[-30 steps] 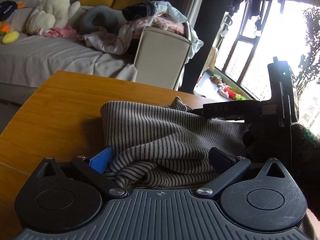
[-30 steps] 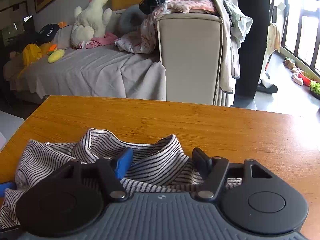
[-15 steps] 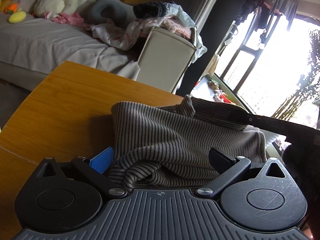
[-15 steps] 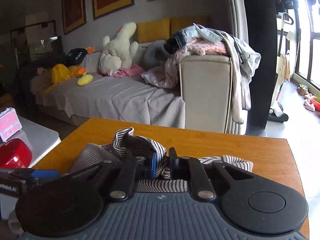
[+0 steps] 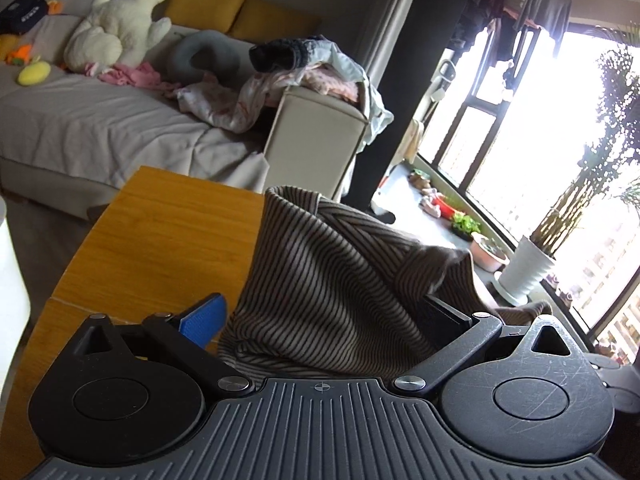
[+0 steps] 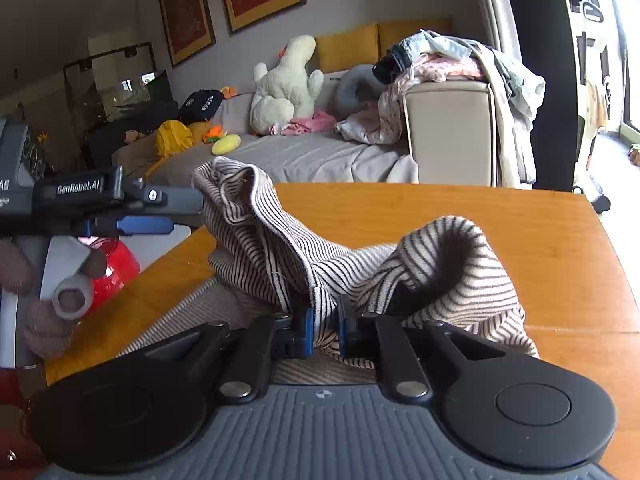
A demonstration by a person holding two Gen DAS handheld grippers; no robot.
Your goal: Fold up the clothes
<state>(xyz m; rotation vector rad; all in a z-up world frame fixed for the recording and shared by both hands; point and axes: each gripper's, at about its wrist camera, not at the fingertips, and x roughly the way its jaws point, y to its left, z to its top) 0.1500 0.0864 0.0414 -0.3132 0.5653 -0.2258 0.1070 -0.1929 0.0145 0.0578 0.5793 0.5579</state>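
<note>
A striped knit garment (image 6: pixel 360 264) is held up above the wooden table (image 6: pixel 520 240). My right gripper (image 6: pixel 325 330) is shut on a fold of it, the cloth pinched between the blue pads. In the left wrist view the garment (image 5: pixel 332 288) bulges between the spread fingers of my left gripper (image 5: pixel 320 316), blue pad (image 5: pixel 202 318) on the left, dark finger on the right. The left gripper also shows in the right wrist view (image 6: pixel 188 204), its tip at the garment's raised corner. Whether it pinches the cloth there I cannot tell.
Beyond the table stands a grey sofa (image 6: pixel 304 156) with a white plush toy (image 6: pixel 288 88) and a pile of clothes (image 6: pixel 448 64) on its armrest. A red object (image 6: pixel 114 268) lies left of the table. Windows and potted plants (image 5: pixel 528 272) are on the right.
My right gripper went from open around the cloth to shut on it. Both grippers rose, and the garment lifted off the table and now hangs between them.
</note>
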